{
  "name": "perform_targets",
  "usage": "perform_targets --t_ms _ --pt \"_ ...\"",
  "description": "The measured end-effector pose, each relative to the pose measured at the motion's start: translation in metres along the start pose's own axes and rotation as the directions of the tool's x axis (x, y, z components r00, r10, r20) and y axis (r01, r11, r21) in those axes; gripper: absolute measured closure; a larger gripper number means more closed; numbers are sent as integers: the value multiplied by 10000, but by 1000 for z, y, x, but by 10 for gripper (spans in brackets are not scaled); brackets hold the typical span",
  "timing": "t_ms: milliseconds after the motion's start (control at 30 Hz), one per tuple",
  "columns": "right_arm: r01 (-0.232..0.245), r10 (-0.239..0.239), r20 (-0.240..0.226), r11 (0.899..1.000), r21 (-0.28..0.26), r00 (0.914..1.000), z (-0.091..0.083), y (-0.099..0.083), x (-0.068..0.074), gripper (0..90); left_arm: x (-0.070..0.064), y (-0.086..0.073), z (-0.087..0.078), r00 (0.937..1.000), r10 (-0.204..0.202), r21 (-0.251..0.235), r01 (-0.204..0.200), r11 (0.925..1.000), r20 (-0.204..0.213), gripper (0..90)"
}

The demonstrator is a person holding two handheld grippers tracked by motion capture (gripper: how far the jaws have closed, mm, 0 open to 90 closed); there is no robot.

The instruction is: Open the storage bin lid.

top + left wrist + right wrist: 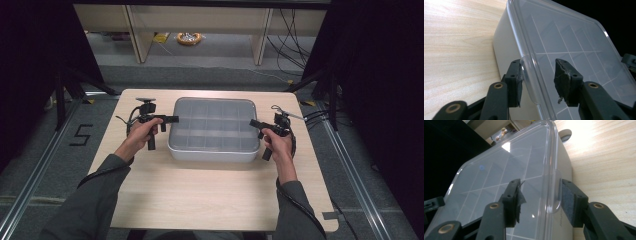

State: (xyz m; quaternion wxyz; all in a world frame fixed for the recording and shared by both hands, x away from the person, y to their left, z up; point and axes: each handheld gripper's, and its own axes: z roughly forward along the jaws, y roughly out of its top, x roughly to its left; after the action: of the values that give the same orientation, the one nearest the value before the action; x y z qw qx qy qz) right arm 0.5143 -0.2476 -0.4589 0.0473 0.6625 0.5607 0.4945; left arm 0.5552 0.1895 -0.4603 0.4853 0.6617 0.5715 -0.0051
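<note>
A translucent white box (pixel 214 152) with a grid of compartments and a clear lid (pixel 214 120) sits mid-table. My left gripper (pixel 172 119) is at the box's left side. In the left gripper view this gripper (pixel 537 72) is open, its jaws straddling the lid's rim (pixel 530 65), one pad (pixel 515 80) outside the wall and the other over the lid (pixel 574 40). My right gripper (pixel 252 123) is at the right side. In its own view it (pixel 540 192) is open, straddling the lid's edge tab (pixel 555 195).
The light wooden table (pixel 200 200) has free room in front of the box. Behind it are a grey floor, shelf legs and an orange coil (pixel 189 38). Dark curtains flank both sides. Cables trail at the right (pixel 315 117).
</note>
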Motion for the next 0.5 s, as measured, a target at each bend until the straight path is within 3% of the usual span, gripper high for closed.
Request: perform_targets --t_ms 100,200,400,433,500 --pt "85 -83 170 9999 -94 9998 0 0 0 615 -1 0 0 9999 -34 56 34 10000 -98 580" --pt "-138 140 210 9999 -99 9997 -1 0 3 620 -2 1 -2 9999 36 48 -35 10000 -99 580" --pt "331 -312 429 9985 -438 9986 -5 2 6 646 -10 3 -8 9991 348 -5 -348 9994 -245 586" --pt "51 -33 293 9980 -634 9996 -8 4 8 665 -10 3 -10 9989 403 -18 -404 9992 -240 594" --pt "404 -383 269 9959 -815 9989 -10 5 7 672 -12 5 -16 9988 489 -143 -491 9987 -101 614"
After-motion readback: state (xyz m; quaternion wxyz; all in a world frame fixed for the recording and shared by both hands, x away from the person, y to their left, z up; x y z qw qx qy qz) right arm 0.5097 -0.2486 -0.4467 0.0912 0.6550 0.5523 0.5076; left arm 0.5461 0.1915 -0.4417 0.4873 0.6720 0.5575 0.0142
